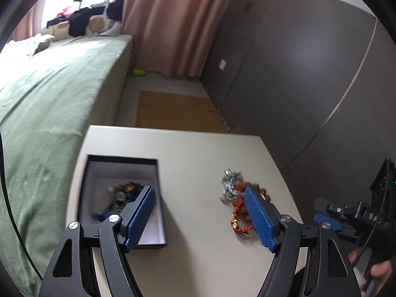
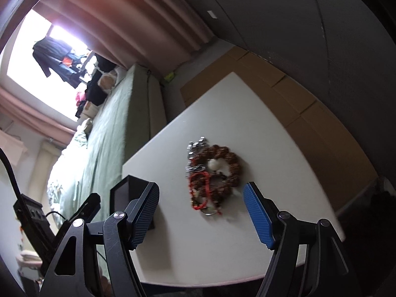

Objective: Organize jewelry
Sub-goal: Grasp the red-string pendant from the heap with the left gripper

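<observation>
A black box [image 1: 123, 198] with a grey lining stands on the white table [image 1: 193, 163] at the left; a blurred dark beaded piece [image 1: 121, 196] lies inside it. A pile of jewelry [image 1: 236, 195] lies to its right: silver chain, red bead strand, brown bead bracelet. My left gripper [image 1: 200, 198] is open and empty above the table, one finger over the box, the other over the pile. In the right wrist view the pile [image 2: 212, 173] lies just ahead of my open, empty right gripper [image 2: 201, 193]; the box [image 2: 123, 198] shows behind its left finger.
A bed with a green cover [image 1: 49, 99] runs along the table's left side. Cardboard [image 1: 173, 109] lies on the floor beyond the table. A dark grey wall [image 1: 297, 74] is on the right, pink curtains [image 1: 173, 19] behind. The right gripper's body [image 1: 358, 217] shows at the left view's right edge.
</observation>
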Tool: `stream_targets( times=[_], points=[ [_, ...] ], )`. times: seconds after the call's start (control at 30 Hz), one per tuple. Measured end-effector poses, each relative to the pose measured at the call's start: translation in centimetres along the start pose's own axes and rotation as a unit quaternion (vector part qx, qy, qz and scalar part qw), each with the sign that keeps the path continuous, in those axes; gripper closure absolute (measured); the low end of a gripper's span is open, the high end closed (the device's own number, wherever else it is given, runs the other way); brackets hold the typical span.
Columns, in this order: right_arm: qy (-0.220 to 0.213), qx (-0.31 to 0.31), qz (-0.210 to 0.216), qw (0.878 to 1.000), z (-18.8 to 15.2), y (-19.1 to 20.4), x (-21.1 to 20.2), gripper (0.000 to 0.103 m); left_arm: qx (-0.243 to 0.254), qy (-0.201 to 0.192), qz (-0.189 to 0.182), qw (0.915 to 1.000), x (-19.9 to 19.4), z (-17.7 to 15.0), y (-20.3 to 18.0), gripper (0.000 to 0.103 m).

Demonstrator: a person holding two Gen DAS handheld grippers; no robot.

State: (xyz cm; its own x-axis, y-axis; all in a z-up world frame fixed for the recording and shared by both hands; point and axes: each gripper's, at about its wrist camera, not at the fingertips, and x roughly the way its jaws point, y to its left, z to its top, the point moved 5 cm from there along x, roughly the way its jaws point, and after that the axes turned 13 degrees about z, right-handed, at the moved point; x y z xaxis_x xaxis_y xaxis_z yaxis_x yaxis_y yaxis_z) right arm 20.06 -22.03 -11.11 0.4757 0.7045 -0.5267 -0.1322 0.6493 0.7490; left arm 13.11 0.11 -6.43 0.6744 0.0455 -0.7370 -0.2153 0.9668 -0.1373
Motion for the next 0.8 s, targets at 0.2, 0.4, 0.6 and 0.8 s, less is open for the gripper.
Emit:
stream_targets(
  times=[0.2, 0.4, 0.6, 0.8],
  points=[
    [0.01, 0.009, -0.011, 1.0, 0.1, -1.4, -0.8, 0.032, 0.031, 0.028, 0.011, 0.9991, 2.3, -1.5, -2.5, 0.038],
    [0.018, 0.026, -0.021, 0.999, 0.3, -2.8, -1.7, 0.032, 0.068, 0.058, 0.03, 0.9955, 4.9, -3.4, -4.3, 0.05],
    [0.015, 0.043, -0.02, 0.999, 0.7, -4.0, -2.3, 0.032, 0.086, 0.085, 0.051, 0.9913, 7.4, -5.0, -5.3, 0.061],
    [0.013, 0.046, -0.017, 0.999, 0.9, -4.4, -2.6, 0.032, 0.095, 0.102, 0.059, 0.9886, 9.1, -5.9, -6.0, 0.069]
  ],
)
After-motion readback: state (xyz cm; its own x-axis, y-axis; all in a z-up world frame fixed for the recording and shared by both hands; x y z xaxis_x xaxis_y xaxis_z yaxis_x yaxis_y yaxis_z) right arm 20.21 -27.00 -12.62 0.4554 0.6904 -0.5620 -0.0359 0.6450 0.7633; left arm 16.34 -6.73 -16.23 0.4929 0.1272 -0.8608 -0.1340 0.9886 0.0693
